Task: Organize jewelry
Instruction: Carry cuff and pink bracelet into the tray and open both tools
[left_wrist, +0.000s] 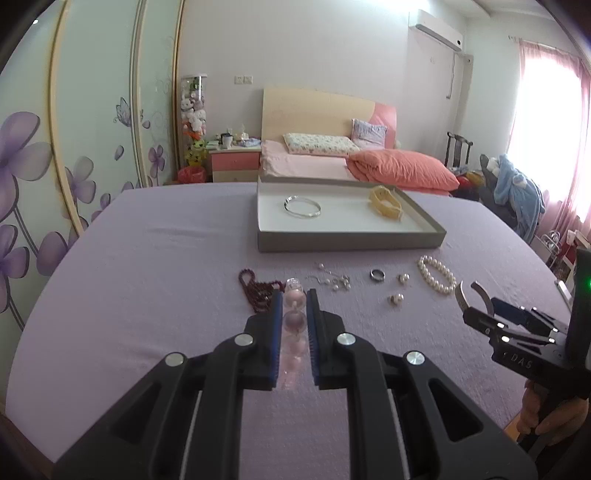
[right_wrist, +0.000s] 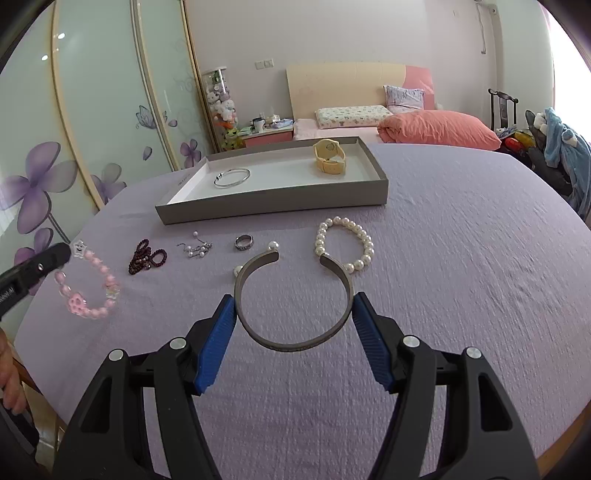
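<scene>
Your right gripper (right_wrist: 293, 308) grasps an open silver cuff bangle (right_wrist: 291, 314) across its width, the cuff's gap pointing away from you toward the grey tray (right_wrist: 273, 205). The tray lies straight ahead near the table's far edge, already holding a silver bangle (right_wrist: 232, 177) and a yellow watch (right_wrist: 328, 155). Your left gripper (left_wrist: 294, 306) is clenched on a pink bead bracelet (left_wrist: 293, 325), edge-on between its pads, also facing the tray.

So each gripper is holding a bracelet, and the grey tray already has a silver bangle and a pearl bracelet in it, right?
Not quite. The tray holds the silver bangle and a yellow watch; the pearl bracelet lies on the purple cloth in front of it, as the right wrist view shows.
</scene>
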